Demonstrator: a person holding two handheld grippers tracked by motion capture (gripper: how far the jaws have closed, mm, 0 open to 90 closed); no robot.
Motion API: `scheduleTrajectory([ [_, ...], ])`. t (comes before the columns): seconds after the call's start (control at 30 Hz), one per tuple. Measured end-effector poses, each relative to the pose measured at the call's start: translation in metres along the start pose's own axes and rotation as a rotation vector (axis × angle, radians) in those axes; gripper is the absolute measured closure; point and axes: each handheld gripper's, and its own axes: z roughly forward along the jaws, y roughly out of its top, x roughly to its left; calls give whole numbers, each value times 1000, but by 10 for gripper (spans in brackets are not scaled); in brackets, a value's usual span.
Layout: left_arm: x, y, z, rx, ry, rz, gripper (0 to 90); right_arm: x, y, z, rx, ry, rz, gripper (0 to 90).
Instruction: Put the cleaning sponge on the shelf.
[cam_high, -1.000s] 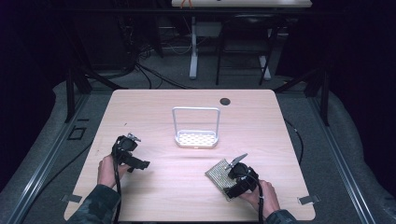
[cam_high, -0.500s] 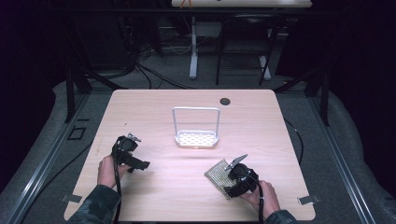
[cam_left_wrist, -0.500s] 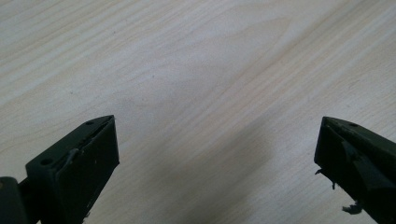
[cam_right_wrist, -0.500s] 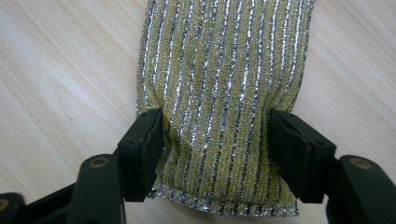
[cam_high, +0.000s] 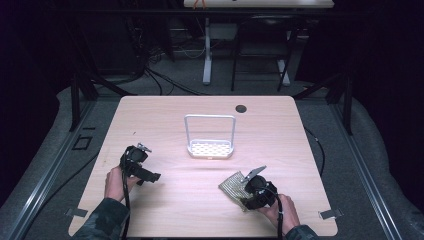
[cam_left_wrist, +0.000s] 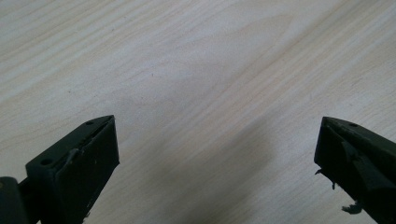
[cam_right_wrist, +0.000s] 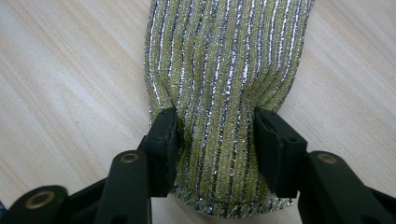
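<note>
Right gripper (cam_right_wrist: 215, 140), its fingers just closing, pinches the striped scouring cloth (cam_right_wrist: 224, 60) on the desk (cam_high: 165, 125); left gripper (cam_left_wrist: 217, 154) fingers apart. The shallow, bunched grip may slip when lifted.

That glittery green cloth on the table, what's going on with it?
A person holds a gripper in each hand. The right gripper has just been closing on the sponge cloth, which bunches between its jaws as it lies on the table. The left gripper is open over bare wood. A small metal rack stands in the middle, beyond them.
</note>
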Motion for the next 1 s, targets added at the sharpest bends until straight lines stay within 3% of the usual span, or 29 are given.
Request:
scheduleTrajectory([
  [0.47,0,0,0,-1,1,5,0,1,0,-1,-18,11,5,643],
  [1.0,0,0,0,0,-1,4,0,-2,2,-20,-99,-7,-1,648],
])
